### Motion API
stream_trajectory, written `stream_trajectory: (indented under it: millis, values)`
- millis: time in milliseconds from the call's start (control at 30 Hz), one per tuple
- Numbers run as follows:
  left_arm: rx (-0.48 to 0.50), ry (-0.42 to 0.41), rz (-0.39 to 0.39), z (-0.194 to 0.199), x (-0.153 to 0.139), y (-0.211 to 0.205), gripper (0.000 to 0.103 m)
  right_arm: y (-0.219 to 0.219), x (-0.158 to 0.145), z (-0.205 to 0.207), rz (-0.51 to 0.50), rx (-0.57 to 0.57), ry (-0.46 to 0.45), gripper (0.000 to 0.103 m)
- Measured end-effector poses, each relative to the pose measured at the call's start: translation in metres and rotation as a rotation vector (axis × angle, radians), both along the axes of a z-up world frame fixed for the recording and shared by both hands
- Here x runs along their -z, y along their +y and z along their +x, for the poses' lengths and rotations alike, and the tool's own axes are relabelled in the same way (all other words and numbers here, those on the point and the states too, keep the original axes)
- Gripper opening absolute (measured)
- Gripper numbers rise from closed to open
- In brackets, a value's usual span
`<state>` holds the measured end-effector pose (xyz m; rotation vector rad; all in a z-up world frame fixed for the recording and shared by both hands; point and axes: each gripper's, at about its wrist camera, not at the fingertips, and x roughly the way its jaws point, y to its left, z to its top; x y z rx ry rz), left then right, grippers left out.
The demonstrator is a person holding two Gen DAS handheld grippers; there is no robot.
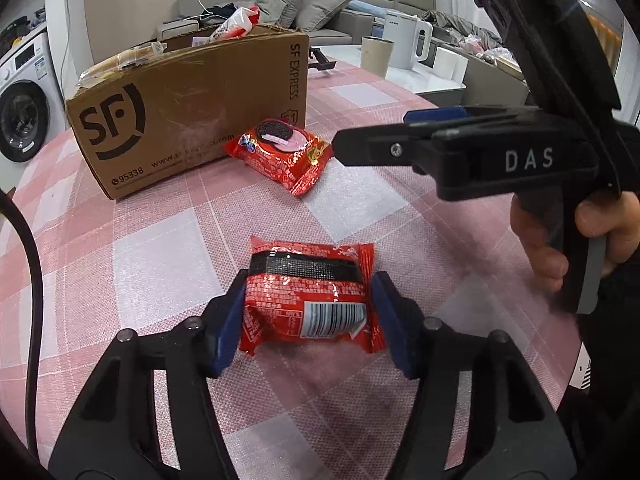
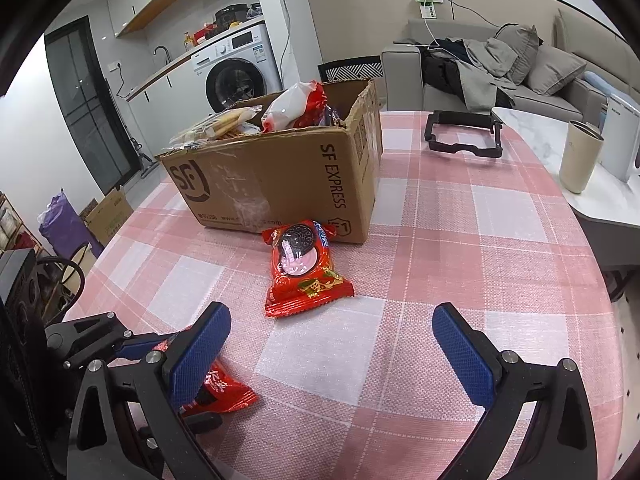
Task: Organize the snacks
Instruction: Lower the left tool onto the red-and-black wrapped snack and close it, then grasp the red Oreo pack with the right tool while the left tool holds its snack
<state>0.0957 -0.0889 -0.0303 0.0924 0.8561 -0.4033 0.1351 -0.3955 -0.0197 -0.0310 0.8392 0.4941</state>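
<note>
Plainly, the left gripper (image 1: 306, 312) has its jaws pinching a red snack packet (image 1: 308, 300), barcode up, on the checked bench (image 1: 160, 260). Well ahead, an Oreo-style packet (image 2: 302, 266) lies by the "SF EXPRESS" cardboard box (image 2: 280, 184). The right gripper (image 2: 332, 344), marked "DAS", hangs with jaws spread.

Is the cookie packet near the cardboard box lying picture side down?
No, the cookie packet lies with its printed cookie picture facing up, on the tablecloth beside the cardboard box.

cardboard box (image 1: 188, 112): "SF", "SF EXPRESS", seemingly "95338" | right gripper (image 1: 340, 144): "DAS"
</note>
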Motion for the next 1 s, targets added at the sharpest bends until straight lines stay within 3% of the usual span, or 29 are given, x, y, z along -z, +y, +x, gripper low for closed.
stream_trajectory:
  millis: [300,600,800,1000]
  values:
    - [0.001,-0.001,0.000,-0.002,-0.002,0.009,0.051,0.000,0.000,0.000,-0.001,0.001,0.002,0.103]
    - [-0.089,0.013,-0.014,0.012,-0.003,0.043,0.051,-0.002,0.003,0.001,-0.001,0.003,0.008,0.103]
    - [-0.162,-0.009,0.033,0.022,-0.003,0.064,0.051,0.003,0.007,0.003,-0.017,0.010,0.021,0.103]
    - [-0.200,-0.004,0.020,0.026,0.000,0.082,0.051,0.029,0.024,0.017,-0.104,0.013,0.059,0.103]
